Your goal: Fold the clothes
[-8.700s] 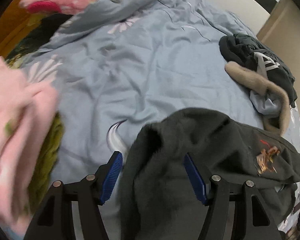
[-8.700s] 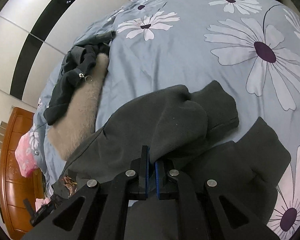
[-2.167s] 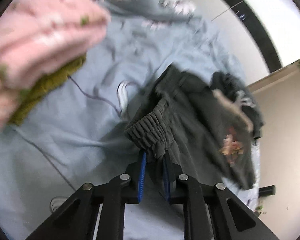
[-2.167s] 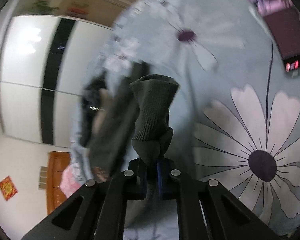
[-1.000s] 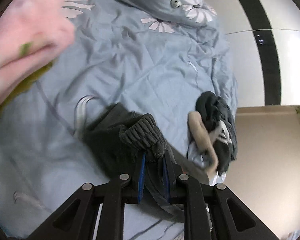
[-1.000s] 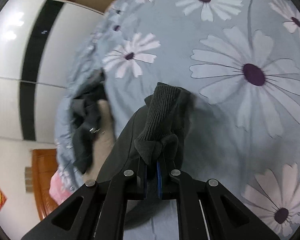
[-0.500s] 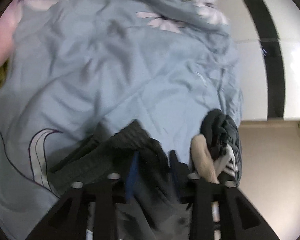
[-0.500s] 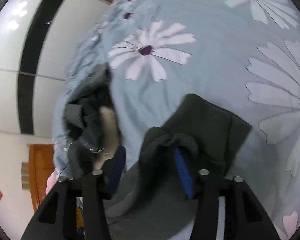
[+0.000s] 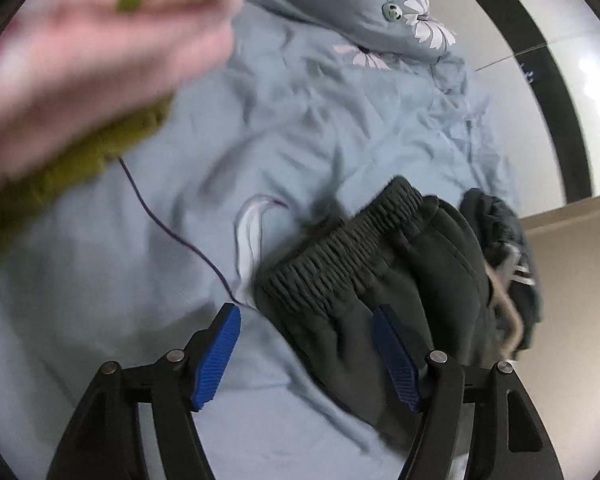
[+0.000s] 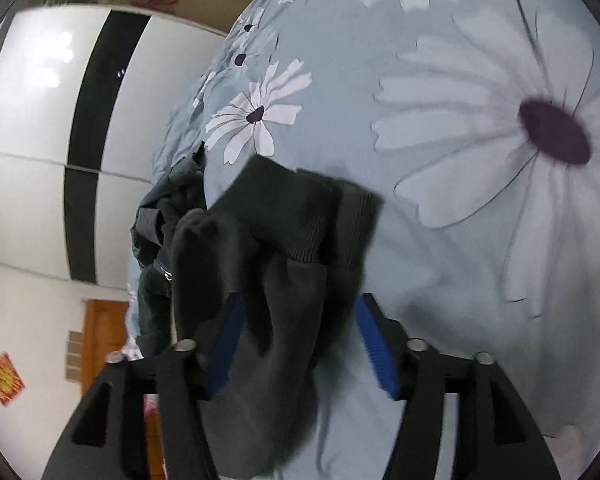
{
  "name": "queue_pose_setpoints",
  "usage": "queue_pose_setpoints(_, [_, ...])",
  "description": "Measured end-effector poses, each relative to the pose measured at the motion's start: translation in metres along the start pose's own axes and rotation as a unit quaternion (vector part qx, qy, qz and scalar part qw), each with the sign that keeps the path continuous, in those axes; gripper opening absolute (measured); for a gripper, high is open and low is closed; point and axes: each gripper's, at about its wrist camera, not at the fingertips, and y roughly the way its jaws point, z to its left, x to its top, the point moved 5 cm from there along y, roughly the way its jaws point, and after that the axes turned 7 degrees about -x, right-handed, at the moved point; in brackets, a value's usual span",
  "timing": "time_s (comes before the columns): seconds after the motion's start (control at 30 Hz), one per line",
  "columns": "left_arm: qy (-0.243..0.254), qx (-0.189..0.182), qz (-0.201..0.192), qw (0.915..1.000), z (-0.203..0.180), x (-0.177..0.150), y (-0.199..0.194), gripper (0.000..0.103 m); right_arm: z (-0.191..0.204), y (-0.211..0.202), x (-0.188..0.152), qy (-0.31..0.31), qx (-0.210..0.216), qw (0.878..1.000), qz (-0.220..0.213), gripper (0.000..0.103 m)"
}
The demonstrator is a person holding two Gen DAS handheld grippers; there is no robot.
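- Two tongs are at work, and both are opening: the left tongs (image 9: 306, 354) stand apart with the dark trousers (image 9: 380, 276) lying loose between the blue pads (image 9: 216, 356), nothing pressed; the right tongs (image 10: 300, 344) are likewise spreading, with a bunch of the same dark cloth slumped between them and not clamped.
- The trousers lie on the bed (image 9: 300, 128), in the lower right of the left view, their ribbed waistband (image 9: 340, 248) facing up; in the right view the ribbed cuffs (image 10: 340, 216) sit at mid-frame on the flowered sheet (image 10: 480, 120).
- The cloth looks thick, soft and limp, probably fleece: it should sag and bunch rather than hold a line, and is unlikely to slip from ribbed pads.
- The best holds are judged to be the elastic waistband and the knitted cuffs, where the fabric is doubled and firm.
- A pile of other clothes (image 9: 504, 264) lies just beside the trousers, at the right edge of the left view.
- A pink and green bundle (image 9: 80, 80) blurs the upper left.
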Motion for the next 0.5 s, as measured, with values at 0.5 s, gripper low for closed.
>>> queue_pose_setpoints(0.5, [-0.012,-0.049,-0.047,0.9977,0.003,-0.004,0.040,0.074,-0.007,0.045,-0.001,0.038,0.043,0.998,-0.028,0.068])
